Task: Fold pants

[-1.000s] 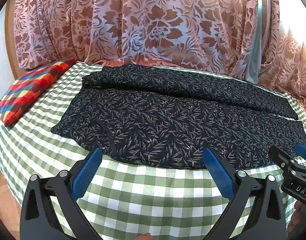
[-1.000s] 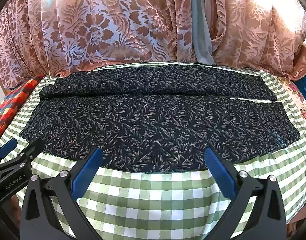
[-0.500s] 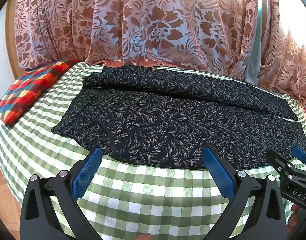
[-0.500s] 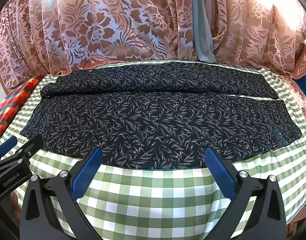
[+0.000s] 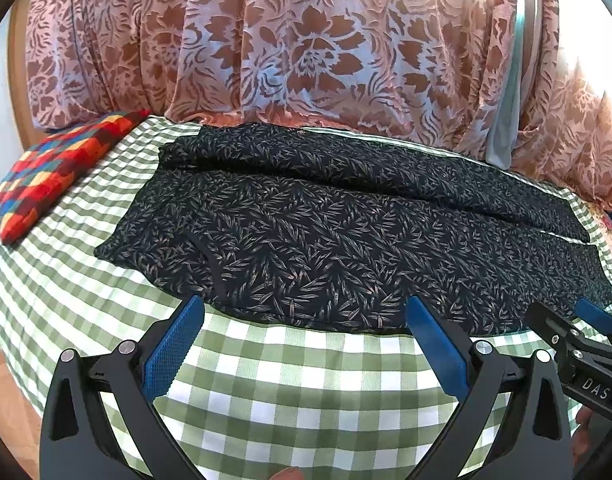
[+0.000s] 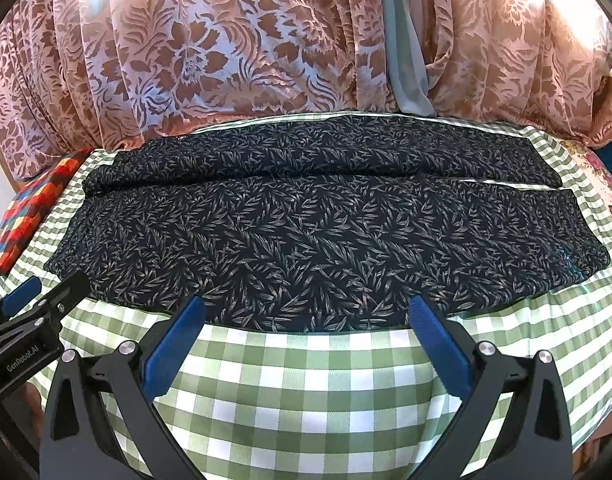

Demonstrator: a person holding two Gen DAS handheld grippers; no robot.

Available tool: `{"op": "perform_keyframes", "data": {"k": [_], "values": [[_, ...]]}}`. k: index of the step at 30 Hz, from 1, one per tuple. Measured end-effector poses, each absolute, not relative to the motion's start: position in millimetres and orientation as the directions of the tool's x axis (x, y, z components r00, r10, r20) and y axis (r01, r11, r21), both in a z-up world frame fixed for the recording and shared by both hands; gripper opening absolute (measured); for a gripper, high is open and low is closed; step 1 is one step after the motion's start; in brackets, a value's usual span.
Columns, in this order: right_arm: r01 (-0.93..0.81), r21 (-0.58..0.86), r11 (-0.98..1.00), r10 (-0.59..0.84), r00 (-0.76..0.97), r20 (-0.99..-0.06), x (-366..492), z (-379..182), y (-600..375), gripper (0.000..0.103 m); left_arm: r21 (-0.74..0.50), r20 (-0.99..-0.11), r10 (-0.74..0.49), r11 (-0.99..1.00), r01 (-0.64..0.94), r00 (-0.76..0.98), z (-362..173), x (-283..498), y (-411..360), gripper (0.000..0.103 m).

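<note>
Both grippers, left (image 5: 302, 344) and right (image 6: 306, 344), edged closer, jaws spread wide, empty; dark leaf-print fabric pants (image 6: 306, 232) flat on green-checked woven cloth (image 6: 306, 384).

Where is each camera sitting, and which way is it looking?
Left wrist: sits on the left gripper, looking forward over the checked cloth at the pants' left end and the pillow; its open blue fingers show, with the right gripper at the right edge.
Right wrist: sits on the right gripper, facing the pants' middle and right end; its open fingers show, with the left gripper at the left edge.
Both share the pants, cloth, pillow and curtain.
</note>
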State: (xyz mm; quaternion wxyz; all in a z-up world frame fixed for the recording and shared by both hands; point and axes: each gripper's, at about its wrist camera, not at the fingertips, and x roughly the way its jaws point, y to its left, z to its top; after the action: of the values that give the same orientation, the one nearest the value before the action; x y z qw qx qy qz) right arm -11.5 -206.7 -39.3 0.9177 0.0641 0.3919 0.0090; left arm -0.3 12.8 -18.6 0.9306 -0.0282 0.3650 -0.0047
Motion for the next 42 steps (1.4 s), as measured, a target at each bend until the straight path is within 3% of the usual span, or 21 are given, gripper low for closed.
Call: {"op": "perform_keyframes", "data": {"k": [9, 15, 21, 25, 30, 32, 34, 35, 36, 37, 40, 42], "values": [[-0.018, 0.357, 0.934, 0.287, 0.634, -0.718, -7.0, -44.4, -226.0, 0.101, -0.086, -0.735, -0.076, 0.996, 0.019, 0.674, -29.8, 5.4, 15.7, 0.1], [-0.02, 0.61, 0.792, 0.518, 0.55, -0.655, -10.4, -59.8, -257.2, 0.101, -0.344, -0.73, -0.256, 0.939, -0.017, 0.633, -36.3, 20.5, 73.6, 0.1], [0.085, 0.748, 0.658, 0.608, 0.527, -0.595, -2.1, -80.9, -290.1, 0.1, -0.479, -0.714, -0.268, 0.861, -0.172, 0.647, -42.7, 35.1, 141.2, 0.1], [0.1, 0.76, 0.642, 0.618, 0.519, -0.59, 10.8, -82.3, -292.5, 0.091, -0.539, -0.717, -0.255, 0.793, -0.284, 0.648, -56.6, 46.4, 183.6, 0.099], [0.117, 0.734, 0.669, 0.588, 0.52, -0.619, 31.1, -90.5, -284.9, 0.076, -0.628, -0.707, -0.284, 0.673, -0.391, 0.647, -74.2, 65.0, 220.6, 0.067], [0.117, 0.732, 0.671, 0.584, 0.524, -0.62, 35.4, -91.5, -283.5, 0.069, -0.653, -0.698, -0.302, 0.64, -0.404, 0.649, -79.7, 73.7, 228.4, 0.064], [0.121, 0.724, 0.679, 0.582, 0.513, -0.632, 43.4, -96.3, -280.4, 0.052, -0.665, -0.697, -0.314, 0.619, -0.417, 0.645, -84.1, 82.3, 233.8, 0.057], [0.119, 0.717, 0.687, 0.576, 0.511, -0.638, 43.7, -97.7, -278.5, 0.049, -0.665, -0.697, -0.314, 0.621, -0.416, 0.645, -84.6, 85.1, 235.3, 0.042], [0.114, 0.707, 0.698, 0.569, 0.51, -0.645, 45.9, -99.0, -277.8, 0.041, -0.661, -0.699, -0.316, 0.628, -0.411, 0.642, -85.0, 89.4, 234.8, 0.015], [0.117, 0.696, 0.708, 0.558, 0.51, -0.654, 46.5, -99.5, -277.4, 0.026, -0.654, -0.706, -0.313, 0.632, -0.415, 0.635, -87.0, 92.8, 235.8, 0.007], [0.117, 0.683, 0.721, 0.549, 0.505, -0.666, 46.5, -102.3, -282.0, 0.011, -0.679, -0.684, -0.318, 0.607, -0.413, 0.657, -87.6, 87.7, 241.4, 0.005], [0.093, 0.681, 0.726, 0.56, 0.494, -0.665, 41.2, -101.7, -283.2, 0.009, -0.654, -0.683, -0.291, 0.652, -0.383, 0.67, -78.1, 79.5, 238.6, 0.004]]}}
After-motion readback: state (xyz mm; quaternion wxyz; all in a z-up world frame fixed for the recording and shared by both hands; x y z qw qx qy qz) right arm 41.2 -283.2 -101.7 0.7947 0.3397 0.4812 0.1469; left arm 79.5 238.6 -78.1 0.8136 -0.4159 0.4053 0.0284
